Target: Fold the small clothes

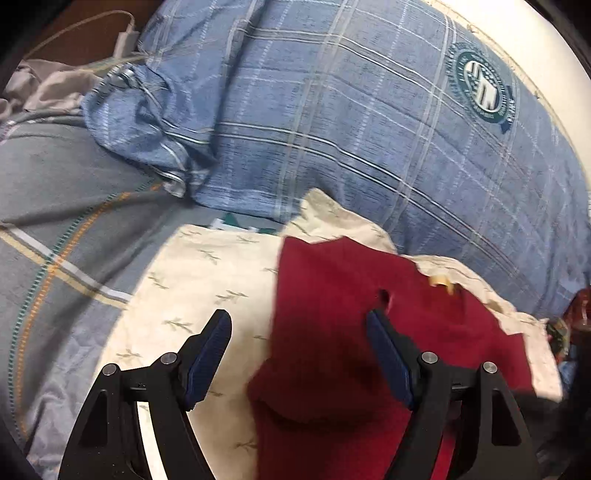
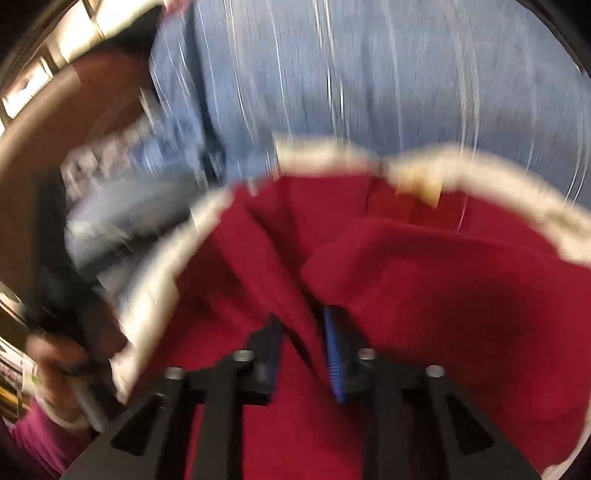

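A dark red garment (image 1: 332,325) lies on a cream patterned cloth (image 1: 192,280) on the bed. My left gripper (image 1: 299,332) is open above the garment's left edge, its right finger (image 1: 388,354) over the red fabric and its left finger over the cream cloth. In the blurred right wrist view, my right gripper (image 2: 301,328) is shut on a raised fold of the red garment (image 2: 424,295), with the cream cloth (image 2: 332,155) showing around its edges. A small yellowish tag (image 1: 441,282) sits at the garment's far edge.
A blue plaid pillow (image 1: 369,122) with a round green emblem (image 1: 480,86) lies behind the cloth. A grey-blue bedsheet (image 1: 66,221) with striped lines spreads to the left. A white cable and charger (image 1: 125,35) sit at the far left corner.
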Demonstrator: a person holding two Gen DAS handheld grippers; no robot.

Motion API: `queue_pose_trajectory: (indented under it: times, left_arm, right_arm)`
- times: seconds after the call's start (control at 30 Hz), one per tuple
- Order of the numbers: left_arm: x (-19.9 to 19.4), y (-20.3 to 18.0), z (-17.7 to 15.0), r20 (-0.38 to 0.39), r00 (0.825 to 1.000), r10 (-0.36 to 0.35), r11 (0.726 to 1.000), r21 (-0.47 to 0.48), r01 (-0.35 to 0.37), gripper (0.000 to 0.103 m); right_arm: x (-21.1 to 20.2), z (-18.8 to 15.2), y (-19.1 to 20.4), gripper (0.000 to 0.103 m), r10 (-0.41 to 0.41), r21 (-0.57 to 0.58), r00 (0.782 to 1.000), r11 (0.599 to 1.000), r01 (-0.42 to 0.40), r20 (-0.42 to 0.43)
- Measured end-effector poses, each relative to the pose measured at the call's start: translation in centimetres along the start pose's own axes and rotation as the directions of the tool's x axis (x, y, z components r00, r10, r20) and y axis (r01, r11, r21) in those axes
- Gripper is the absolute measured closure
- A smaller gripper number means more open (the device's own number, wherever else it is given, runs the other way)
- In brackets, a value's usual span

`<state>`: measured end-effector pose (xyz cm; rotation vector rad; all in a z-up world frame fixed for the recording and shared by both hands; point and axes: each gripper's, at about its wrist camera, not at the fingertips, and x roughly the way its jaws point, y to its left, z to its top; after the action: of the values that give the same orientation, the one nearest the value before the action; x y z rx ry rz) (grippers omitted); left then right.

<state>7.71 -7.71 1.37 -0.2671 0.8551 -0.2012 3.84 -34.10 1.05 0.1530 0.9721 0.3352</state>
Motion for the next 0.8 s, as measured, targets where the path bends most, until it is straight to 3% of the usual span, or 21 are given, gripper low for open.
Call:
queue_pose_trajectory:
  times: [0.07, 0.13, 0.2, 0.3, 0.47, 0.5, 0.53, 0.57, 0.63, 0.7, 0.8]
  left_arm:
    - [-0.2, -0.1, 0.1, 0.002, 0.999, -0.032, 0.999, 0.007, 0.032, 0.028]
    - [-0.2, -0.5, 0.1, 0.002, 0.999, -0.051, 0.998, 0.028, 0.051, 0.028]
    - [0.1, -1.0, 0.0, -0.007, 0.998, -0.064, 0.997, 0.042, 0.064, 0.028]
    - [1.1, -2.1, -0.1, -0.041, 0.993, -0.111, 0.992, 0.053, 0.113, 0.028]
    - [3.7, -3.6, 0.0, -0.099, 0.983, -0.152, 0.986, 0.054, 0.158, 0.03]
    - [4.2, -3.8, 0.0, -0.104, 0.983, -0.149, 0.987, 0.052, 0.155, 0.034]
    - [4.6, -3.9, -0.1, -0.11, 0.982, -0.154, 0.986, 0.05, 0.16, 0.055]
    - [5.1, -4.1, -0.1, -0.133, 0.977, -0.165, 0.983, 0.052, 0.173, 0.088]
    - [4.8, -4.5, 0.2, -0.131, 0.971, -0.2, 0.976, 0.055, 0.209, 0.094]
    - [2.5, -4.8, 1.1, -0.042, 0.968, -0.249, 0.965, 0.073, 0.252, 0.095]
    - [-1.1, -4.3, 2.4, 0.093, 0.947, -0.308, 0.948, 0.114, 0.297, 0.095]
  right_arm:
    - [-0.6, -1.3, 0.2, 0.07, 0.004, -0.012, 1.0, 1.0, -0.003, 0.022]
    - [-2.9, -2.3, 0.4, 0.05, -0.001, -0.047, 0.998, 0.999, 0.004, 0.056]
    - [-5.4, -3.2, 0.3, 0.039, -0.012, -0.061, 0.994, 0.998, 0.019, 0.113]
    - [-8.3, -3.9, -0.6, 0.037, -0.067, -0.032, 0.983, 0.997, 0.074, 0.17]
    - [-11.0, -4.9, -4.2, 0.037, -0.136, 0.092, 0.974, 0.988, 0.121, 0.181]
    - [-11.6, -5.0, -4.9, 0.037, -0.154, 0.11, 0.97, 0.985, 0.136, 0.185]
    - [-12.2, -5.4, -5.8, 0.037, -0.179, 0.138, 0.965, 0.978, 0.154, 0.192]
    - [-12.6, -5.5, -6.4, 0.037, -0.193, 0.162, 0.961, 0.973, 0.162, 0.198]
    - [-13.6, -5.8, -8.1, 0.036, -0.227, 0.231, 0.951, 0.957, 0.178, 0.209]
    - [-14.0, -5.8, -9.5, 0.035, -0.267, 0.284, 0.94, 0.937, 0.203, 0.21]
    - [-13.6, -5.6, -11.2, 0.033, -0.316, 0.333, 0.926, 0.913, 0.237, 0.208]
